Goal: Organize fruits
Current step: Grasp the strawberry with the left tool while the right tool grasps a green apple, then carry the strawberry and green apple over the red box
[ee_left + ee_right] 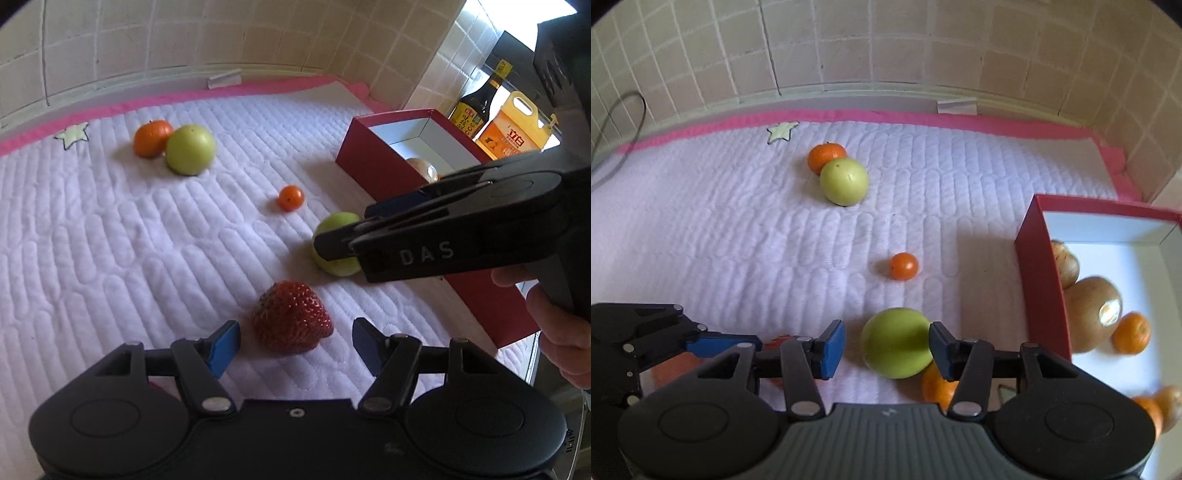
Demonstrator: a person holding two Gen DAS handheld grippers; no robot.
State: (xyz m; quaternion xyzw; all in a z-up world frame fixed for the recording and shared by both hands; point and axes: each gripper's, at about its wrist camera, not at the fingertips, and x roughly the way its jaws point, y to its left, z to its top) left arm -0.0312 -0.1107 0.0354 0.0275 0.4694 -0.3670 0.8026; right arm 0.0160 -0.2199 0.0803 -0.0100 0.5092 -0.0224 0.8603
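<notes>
White quilted surface (110,240). Left hand-held gripper (295,339) spread wide around strawberry (291,317). Right hand-held gripper (886,347) wide, green apple (897,343) between fingers; only right view shows red box (1039,280) contents.

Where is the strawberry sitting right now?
In the left wrist view the strawberry lies on the white quilted mat, just ahead of the open left gripper between its blue pads, with the nearer green apple beyond it to the right.

Soft daylight enters from the bright, overexposed window (476,22) at the left wrist view's upper right corner, casting faint shadows leftward on the white quilted mat (147,240). Both fisheye views bend the tiled wall (886,44), darken at corners, and look slightly blurred.
</notes>
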